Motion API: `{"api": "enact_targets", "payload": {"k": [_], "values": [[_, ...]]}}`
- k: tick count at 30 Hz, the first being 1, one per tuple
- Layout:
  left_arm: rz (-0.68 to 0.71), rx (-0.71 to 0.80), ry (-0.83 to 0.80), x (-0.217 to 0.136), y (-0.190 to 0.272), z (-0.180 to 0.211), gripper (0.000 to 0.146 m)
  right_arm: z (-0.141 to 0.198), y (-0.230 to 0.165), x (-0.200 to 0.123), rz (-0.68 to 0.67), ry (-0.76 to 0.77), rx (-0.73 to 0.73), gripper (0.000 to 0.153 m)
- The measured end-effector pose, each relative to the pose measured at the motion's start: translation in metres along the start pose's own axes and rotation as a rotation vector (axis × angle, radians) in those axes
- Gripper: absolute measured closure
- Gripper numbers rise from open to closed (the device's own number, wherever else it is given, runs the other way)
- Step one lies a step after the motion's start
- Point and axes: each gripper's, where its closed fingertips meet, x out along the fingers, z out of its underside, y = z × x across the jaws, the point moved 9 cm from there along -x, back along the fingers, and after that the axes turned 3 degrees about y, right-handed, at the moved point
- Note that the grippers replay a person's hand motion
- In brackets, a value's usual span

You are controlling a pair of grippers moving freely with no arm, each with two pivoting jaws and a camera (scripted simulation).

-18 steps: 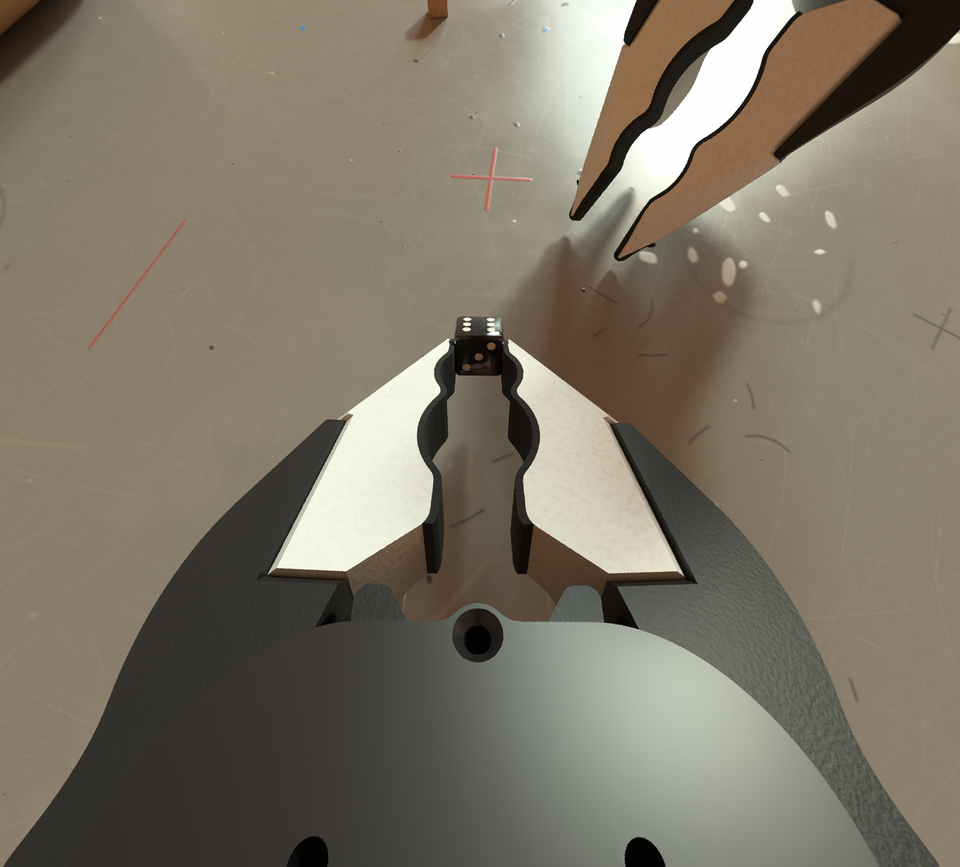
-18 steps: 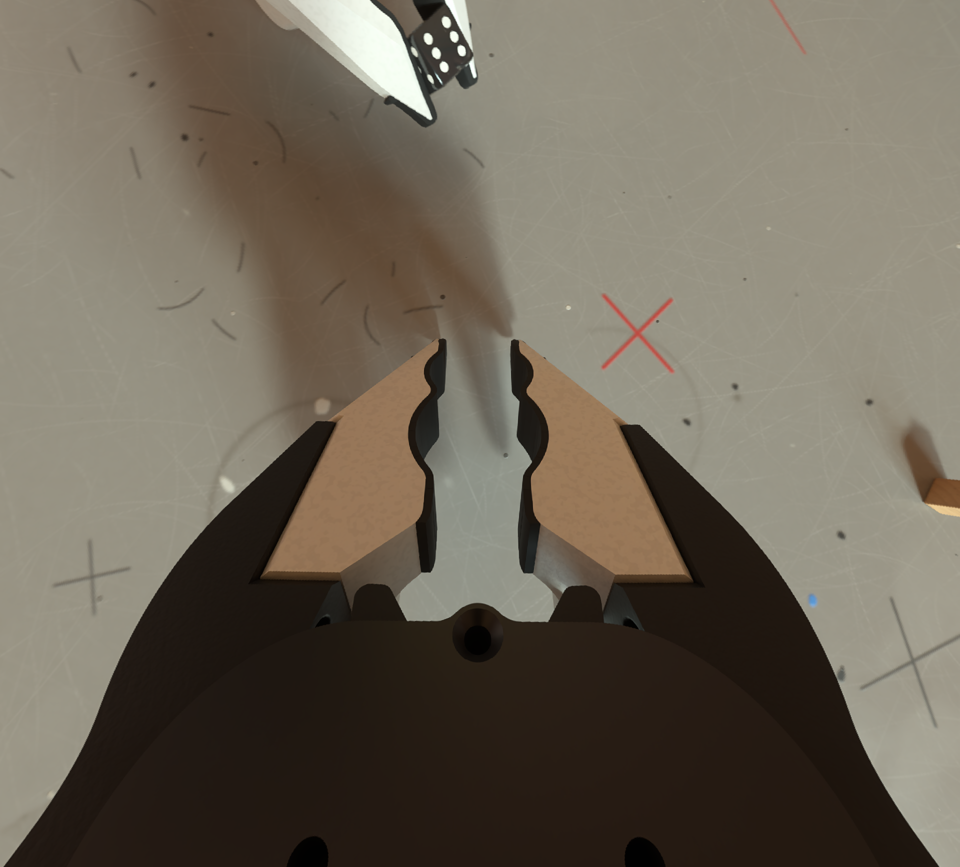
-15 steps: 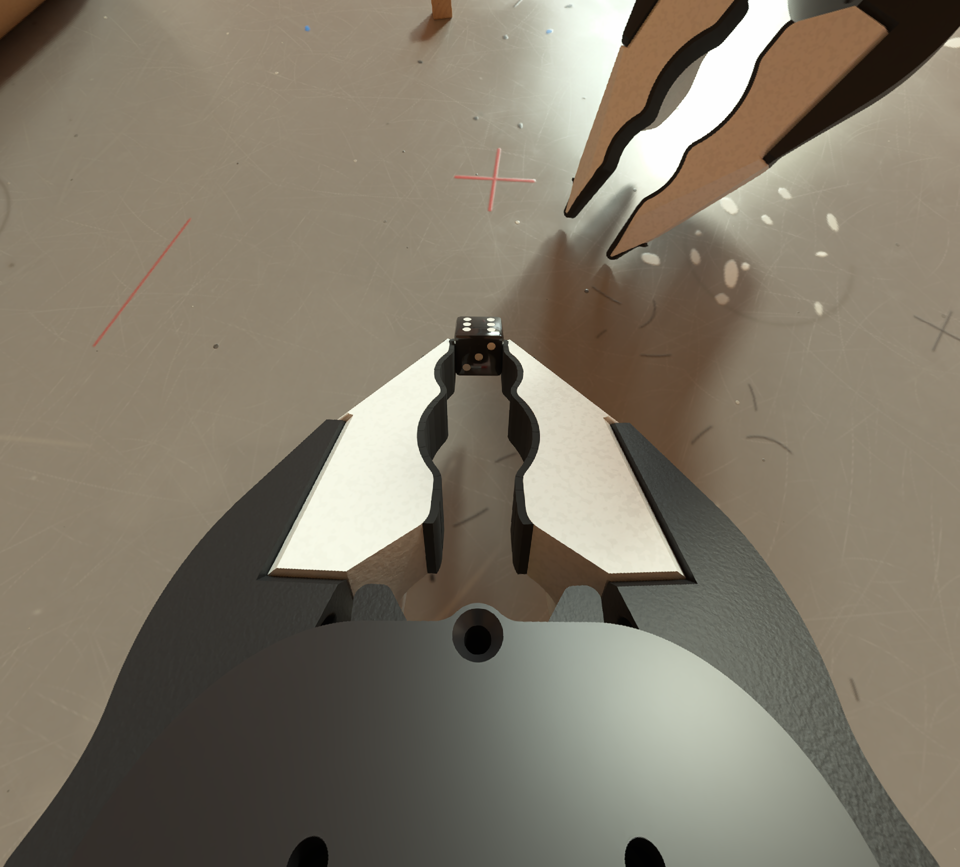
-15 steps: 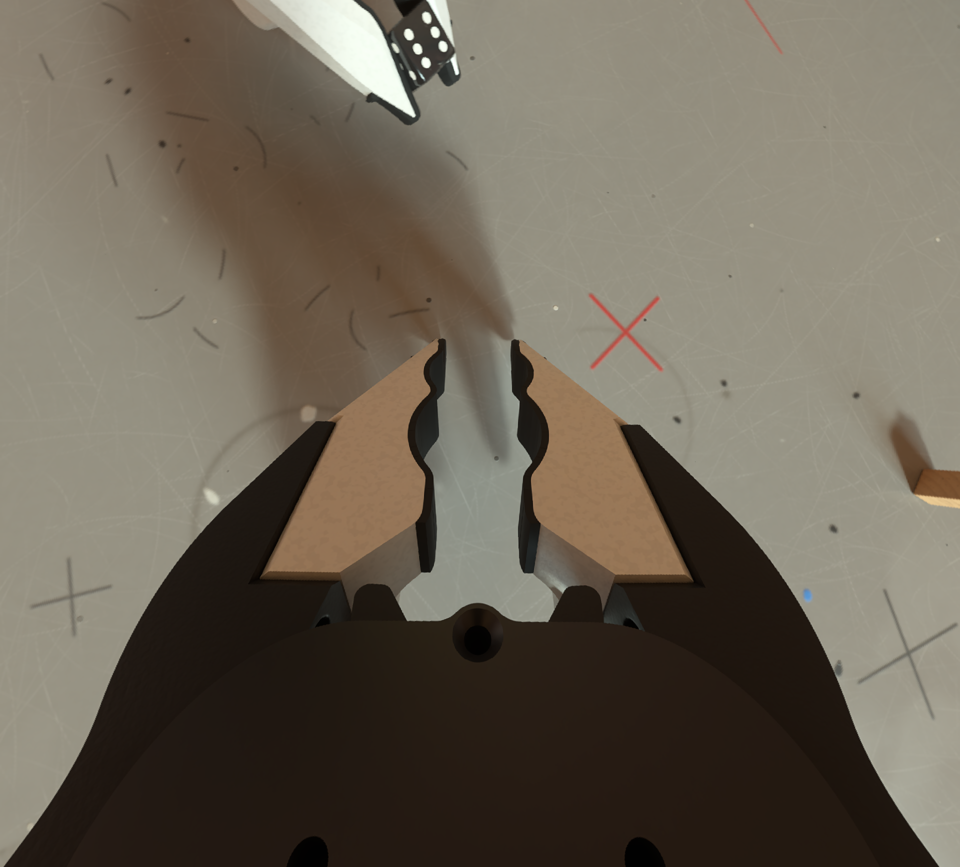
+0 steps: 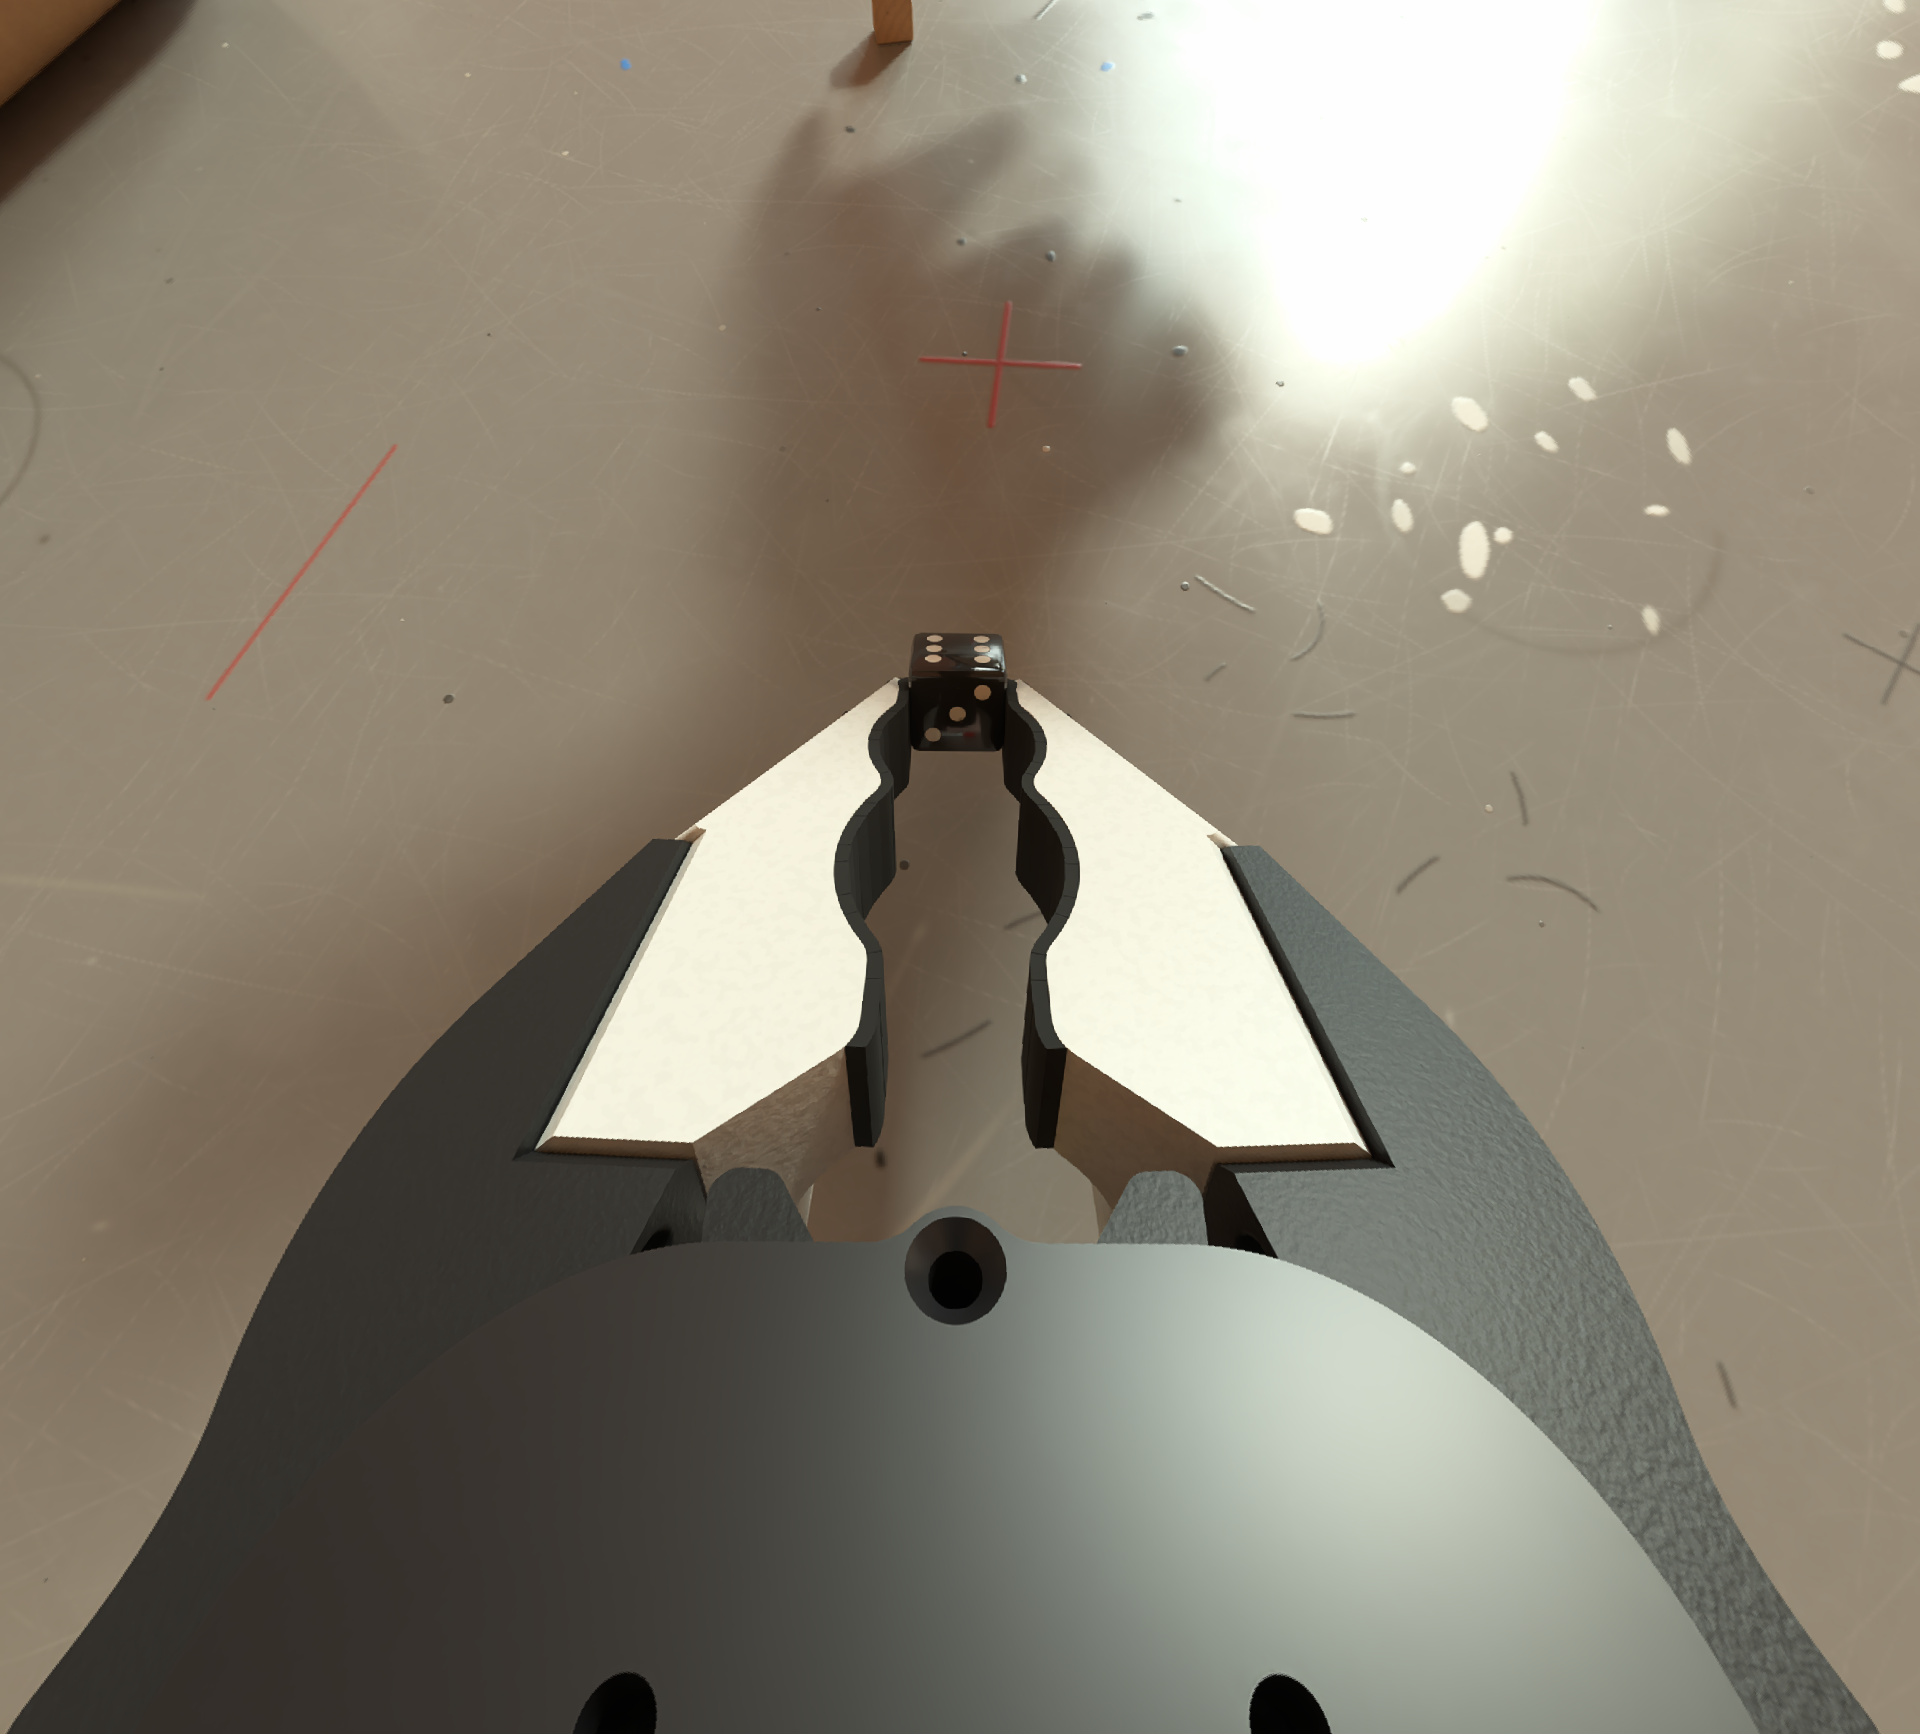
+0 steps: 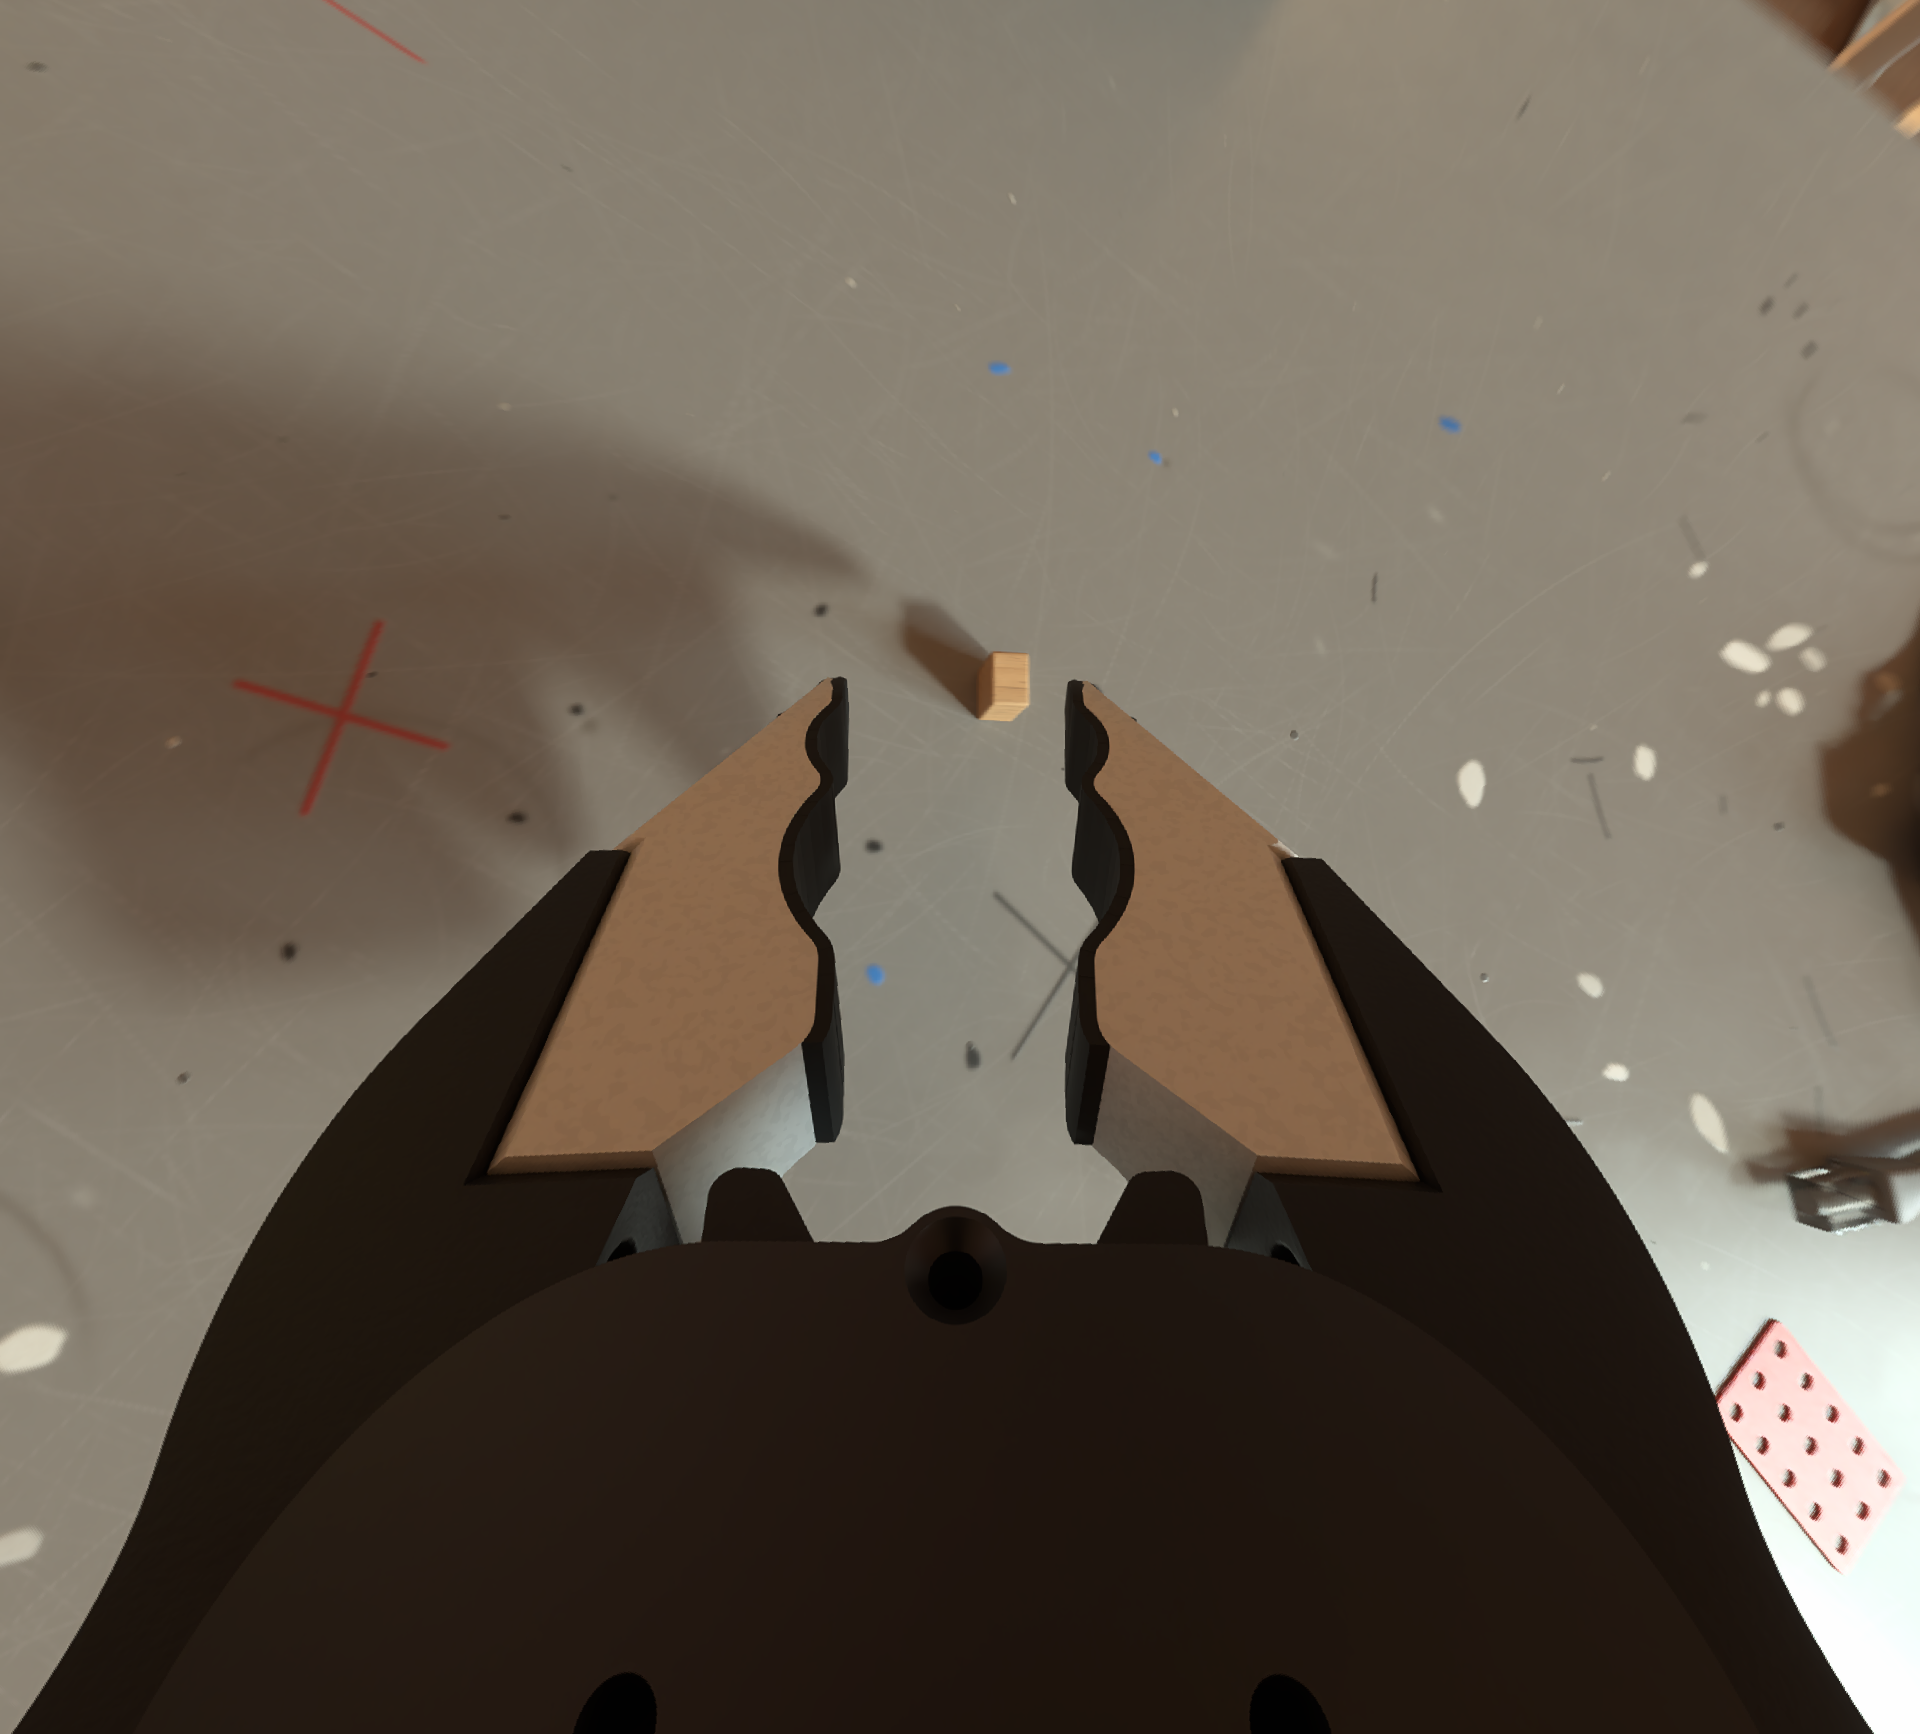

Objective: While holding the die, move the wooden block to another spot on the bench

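While my left gripper (image 5: 956,716) pinches the die (image 5: 957,697), my right gripper (image 6: 956,697) hangs spread above the bench (image 6: 1351,282). Its fingers flank the wooden block (image 6: 1005,685) without touching.

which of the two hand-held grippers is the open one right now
The right hand-held gripper, with tan-faced fingers, is open and empty, aimed at the wooden block. The left hand-held gripper, white-faced, is closed on the black die.

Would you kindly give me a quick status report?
Left hand-held gripper shut on die. Right hand-held gripper open, above wooden block. Nothing in the way.
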Motion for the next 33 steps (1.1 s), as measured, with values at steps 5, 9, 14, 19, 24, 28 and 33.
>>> {"api": "enact_targets", "payload": {"k": [5, 9, 14, 19, 24, 28, 33], "values": [[-0.004, -0.013, 0.0, 0.0, -0.004, 0.0, 0.13, 0.002, 0.014, 0.02, -0.024, -0.089, 0.038, 0.112], [0.001, -0.015, -0.002, 0.001, -0.006, 0.001, 0.13, 0.003, 0.016, 0.028, -0.047, -0.128, 0.043, 0.117], [0.008, -0.02, -0.009, 0.004, -0.011, 0.002, 0.13, 0.003, 0.015, 0.031, -0.024, -0.142, 0.025, 0.133], [0.016, -0.02, -0.007, 0.006, -0.013, 0.001, 0.13, 0.003, 0.014, 0.031, -0.032, -0.133, -0.001, 0.145], [0.015, -0.018, -0.003, 0.006, -0.015, 0.0, 0.13, -0.014, 0.002, 0.009, -0.09, -0.002, -0.032, 0.145], [0.014, -0.024, 0.001, 0.007, -0.015, 0.0, 0.13, -0.028, -0.042, -0.023, -0.383, 0.134, -0.137, 0.145], [0.011, -0.026, 0.003, 0.009, -0.014, -0.001, 0.13, -0.015, -0.103, -0.041, -0.57, 0.129, -0.207, 0.145]]}}
